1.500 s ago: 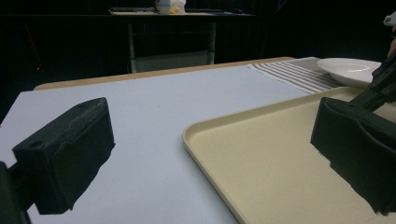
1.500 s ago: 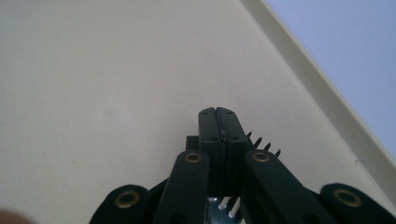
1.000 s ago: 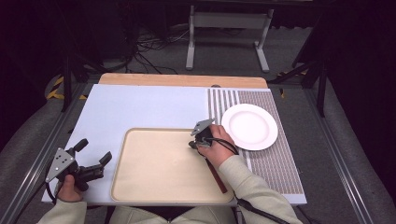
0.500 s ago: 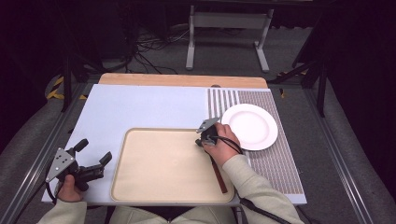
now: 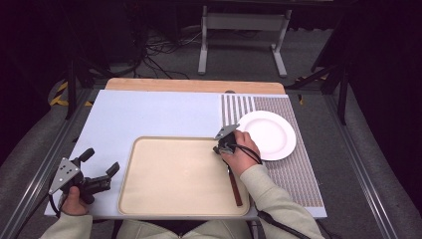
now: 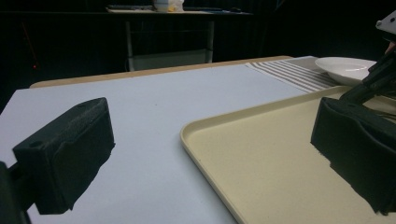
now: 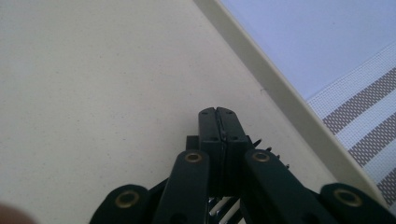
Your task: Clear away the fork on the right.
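Right gripper [image 5: 222, 143], jaws closed on nothing, sits at centre right over the tray's [image 5: 149, 199] upper right corner, slightly nearer the plate [image 5: 271, 134] than before. Left gripper [image 5: 99, 167], open, unmoved at lower left.

Your tray [image 5: 179, 174] looks like matt beige plastic, a little grainy. At two o'clock from it, the white plate [image 5: 268, 134] is smooth and glossy. The striped mat [image 5: 298, 172] is woven cloth. The brown handle [image 5: 235, 186] looks like wood.
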